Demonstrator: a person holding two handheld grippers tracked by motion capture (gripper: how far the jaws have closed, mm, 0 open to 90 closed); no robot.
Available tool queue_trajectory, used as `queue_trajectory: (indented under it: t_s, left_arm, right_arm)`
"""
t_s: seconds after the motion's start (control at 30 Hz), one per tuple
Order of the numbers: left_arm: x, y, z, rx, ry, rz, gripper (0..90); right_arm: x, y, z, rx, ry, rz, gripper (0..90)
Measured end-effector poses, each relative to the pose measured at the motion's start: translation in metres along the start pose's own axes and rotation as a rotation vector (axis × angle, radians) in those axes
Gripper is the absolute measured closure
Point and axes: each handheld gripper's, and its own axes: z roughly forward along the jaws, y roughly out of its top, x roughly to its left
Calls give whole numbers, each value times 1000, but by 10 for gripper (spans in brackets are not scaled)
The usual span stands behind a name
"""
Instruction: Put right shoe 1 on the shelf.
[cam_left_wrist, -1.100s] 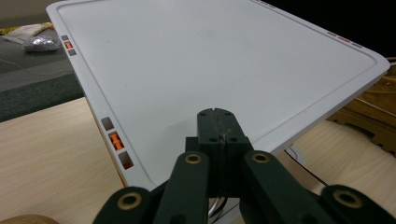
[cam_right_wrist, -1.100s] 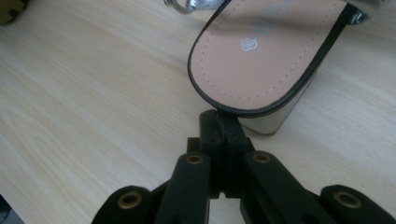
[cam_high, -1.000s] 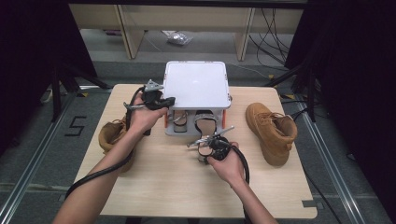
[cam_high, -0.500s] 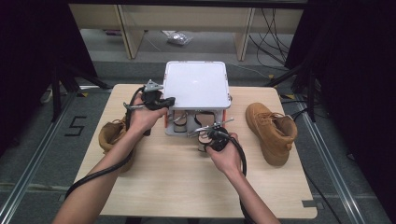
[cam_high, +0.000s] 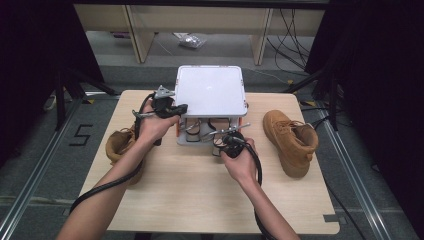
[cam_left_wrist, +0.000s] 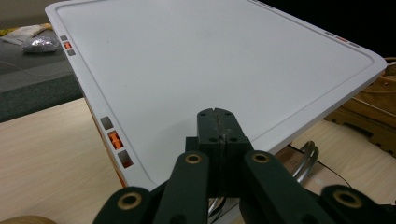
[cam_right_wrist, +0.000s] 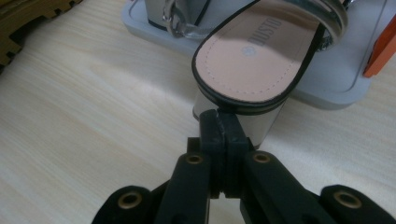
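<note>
At the front of the white shoe rack (cam_high: 211, 90), your right gripper (cam_high: 226, 139) has its jaws pressed fully together with nothing between them, and in the right gripper view the closed tips (cam_right_wrist: 223, 122) sit right at the heel end of the block-heeled sandal (cam_right_wrist: 261, 56); whether they actually touch the heel you cannot tell from here. That sandal stands on the rack's grey lower tray (cam_right_wrist: 327, 79), its tan insole facing up and its heel overhanging the tray's front edge toward you. At the rack's left front corner, your left gripper (cam_high: 167, 107) is likewise closed tight and empty; in the left gripper view its joined tips (cam_left_wrist: 218, 122) hover over the near edge of the rack's flat white top (cam_left_wrist: 210, 60), seemingly just above it rather than pressing on it. One tan boot (cam_high: 291, 140) stands on the table well to the right of the rack, and the other tan boot (cam_high: 120, 145) lies to the rack's left, partly under your left forearm.
</note>
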Motion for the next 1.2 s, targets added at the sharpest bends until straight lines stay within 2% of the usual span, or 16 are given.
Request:
queue_trajectory:
  t_s: [0.13, 0.2, 0.27, 0.33, 0.37, 0.4, 0.57, 0.63, 0.7, 0.73, 0.83, 0.9, 0.97, 1.2]
  left_arm:
    - [0, 0, 0, 0, 1, -1, 898]
    - [0, 1, -1, 11, 1, 14, 898]
    - [0, 1, -1, 12, 1, 13, 898]
    - [0, 0, 0, 3, -1, 1, 898]
    - [0, 0, 0, 3, -1, 1, 898]
    - [0, 0, 0, 2, 0, -1, 898]
    - [0, 1, -1, 19, 2, 11, 898]
    - [0, 1, -2, 22, 1, 11, 898]
    - [0, 1, -2, 22, 0, 10, 898]
    - [0, 1, -2, 22, 0, 10, 898]
    - [0, 1, -1, 9, -5, -2, 898]
    - [0, 1, -2, 24, -1, 11, 898]
    - [-1, 1, -1, 13, 0, -2, 898]
    - [0, 1, -2, 22, 0, 9, 898]
  right_arm:
    - [-1, 0, 4, -23, -14, 4, 900]
    - [-1, 1, 4, -27, -17, 2, 900]
    - [0, 2, 4, -27, -18, 21, 900]
    - [-1, 4, 5, -43, -24, 7, 900]
    - [-1, 5, 4, -28, -19, 20, 900]
    - [-2, 6, 5, -37, -26, 14, 900]
    - [1, 14, 4, -64, -32, 8, 900]
    - [3, 17, 4, -68, -51, 7, 900]
    - [2, 20, 5, -83, -49, -7, 900]
    - [4, 21, 6, -81, -50, 7, 900]
    - [5, 23, 7, -91, -65, 11, 900]
    - [4, 24, 8, -103, -84, -2, 900]
    - [4, 24, 10, -110, -99, -8, 900]
    - [0, 23, 16, -121, -137, -5, 900]
